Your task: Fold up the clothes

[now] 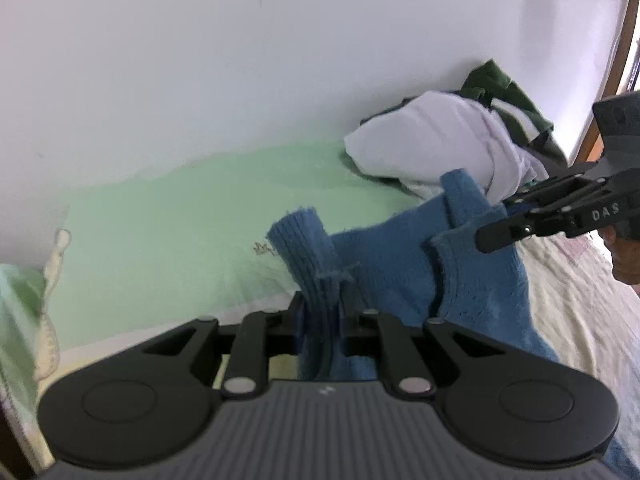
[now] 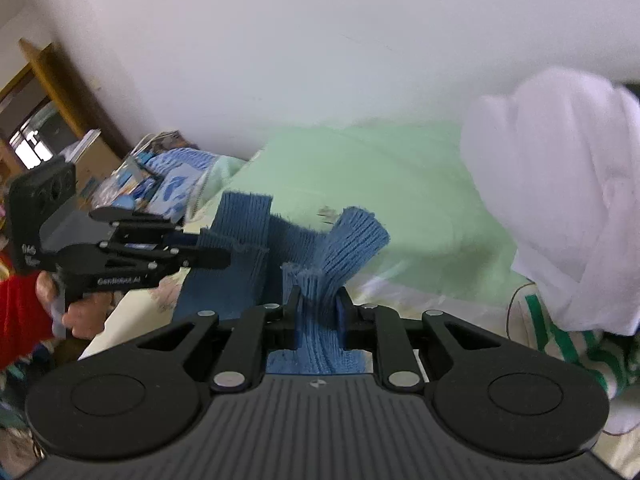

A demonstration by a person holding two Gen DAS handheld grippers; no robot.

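Observation:
A blue ribbed knit sweater (image 1: 392, 256) hangs lifted above the bed between both grippers. In the left wrist view my left gripper (image 1: 322, 302) is shut on a bunched ribbed edge of it, and a cuff sticks up past the fingers. The right gripper (image 1: 486, 238) comes in from the right, clamped on another part of the same sweater. In the right wrist view my right gripper (image 2: 319, 295) is shut on a ribbed fold of the sweater (image 2: 240, 240). The left gripper (image 2: 222, 258) grips the cloth at the left, held by a hand (image 2: 80, 314).
A pale green sheet (image 1: 180, 220) covers the bed along a white wall. A pile of white and dark green clothes (image 1: 440, 140) lies at the far right; the white cloth (image 2: 560, 180) sits close on the right. Books and a wooden frame (image 2: 60, 80) stand far left.

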